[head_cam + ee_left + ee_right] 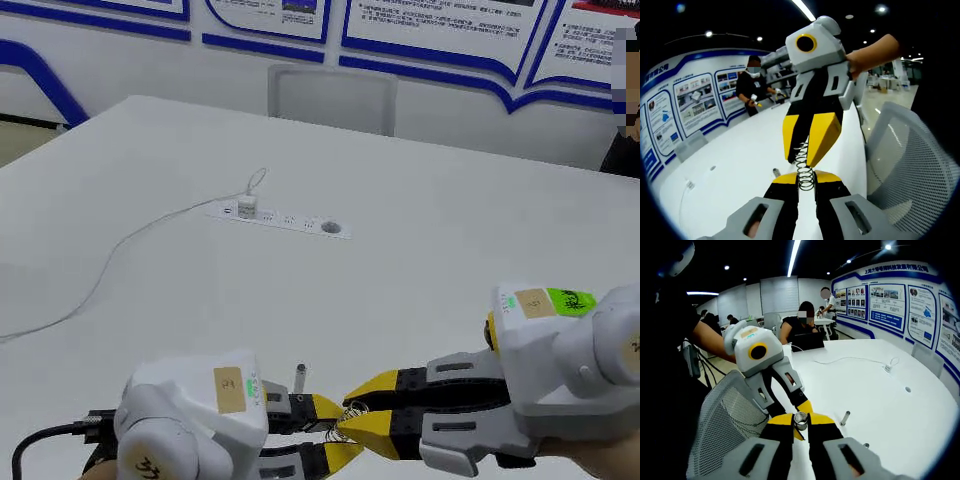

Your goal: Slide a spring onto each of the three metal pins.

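A small coiled spring [351, 412] hangs between the two grippers, low over the near edge of the white table [420, 270]. My left gripper [337, 432] comes in from the lower left and is shut on one end of the spring [805, 176]. My right gripper [348, 414] comes in from the right, its yellow jaws closed on the other end [800, 419]. One metal pin [299, 378] stands upright on the table just behind the left gripper's jaws. In the right gripper view a pin [845, 417] stands right of the jaws, with a second, shorter one [866, 445] nearer.
A white power strip [285, 219] with a plugged-in charger and a trailing cable lies mid-table. A grey chair [331, 96] stands at the far side. A mesh chair back [910, 160] is close behind the grippers. People sit and stand in the background.
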`<state>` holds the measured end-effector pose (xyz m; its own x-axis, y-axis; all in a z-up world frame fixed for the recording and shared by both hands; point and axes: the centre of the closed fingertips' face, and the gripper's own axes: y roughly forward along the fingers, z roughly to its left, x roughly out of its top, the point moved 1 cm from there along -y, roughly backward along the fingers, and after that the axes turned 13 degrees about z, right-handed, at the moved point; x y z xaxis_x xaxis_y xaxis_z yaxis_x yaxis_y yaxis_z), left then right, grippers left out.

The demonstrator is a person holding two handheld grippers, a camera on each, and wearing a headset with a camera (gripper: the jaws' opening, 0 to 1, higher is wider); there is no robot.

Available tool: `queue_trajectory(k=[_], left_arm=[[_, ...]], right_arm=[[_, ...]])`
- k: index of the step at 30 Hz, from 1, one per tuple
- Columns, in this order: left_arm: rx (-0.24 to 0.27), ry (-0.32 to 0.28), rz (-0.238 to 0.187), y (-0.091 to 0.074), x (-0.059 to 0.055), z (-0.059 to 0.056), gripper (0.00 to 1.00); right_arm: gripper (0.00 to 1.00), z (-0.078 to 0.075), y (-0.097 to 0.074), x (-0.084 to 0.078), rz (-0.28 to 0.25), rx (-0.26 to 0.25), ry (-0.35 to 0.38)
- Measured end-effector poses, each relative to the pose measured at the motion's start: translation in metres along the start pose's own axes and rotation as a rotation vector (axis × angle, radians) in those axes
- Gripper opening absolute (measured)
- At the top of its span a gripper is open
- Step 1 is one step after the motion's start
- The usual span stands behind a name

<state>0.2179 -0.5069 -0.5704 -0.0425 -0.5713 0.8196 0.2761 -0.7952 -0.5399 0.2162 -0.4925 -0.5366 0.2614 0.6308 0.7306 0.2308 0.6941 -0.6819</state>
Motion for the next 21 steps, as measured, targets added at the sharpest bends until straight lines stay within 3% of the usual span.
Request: queue_trajectory(k=[6, 14, 21], left_arm=[[0.020, -0.040, -0.019, -0.003, -0.003, 0.004, 0.12], [0.055, -0.088, 0.023, -0.004, -0.022, 0.011, 0.14], [0.115, -0.147, 0.045, -0.014, -0.041, 0.023, 0.43]], right_arm=[[0.11, -0.004, 0.002, 0.001, -0.003, 0.000, 0.013], [0.11, -0.012, 0.005, 0.003, 0.004, -0.019, 0.006], [0.11, -0.024, 0.006, 0.006, 0.003, -0.039, 0.016]])
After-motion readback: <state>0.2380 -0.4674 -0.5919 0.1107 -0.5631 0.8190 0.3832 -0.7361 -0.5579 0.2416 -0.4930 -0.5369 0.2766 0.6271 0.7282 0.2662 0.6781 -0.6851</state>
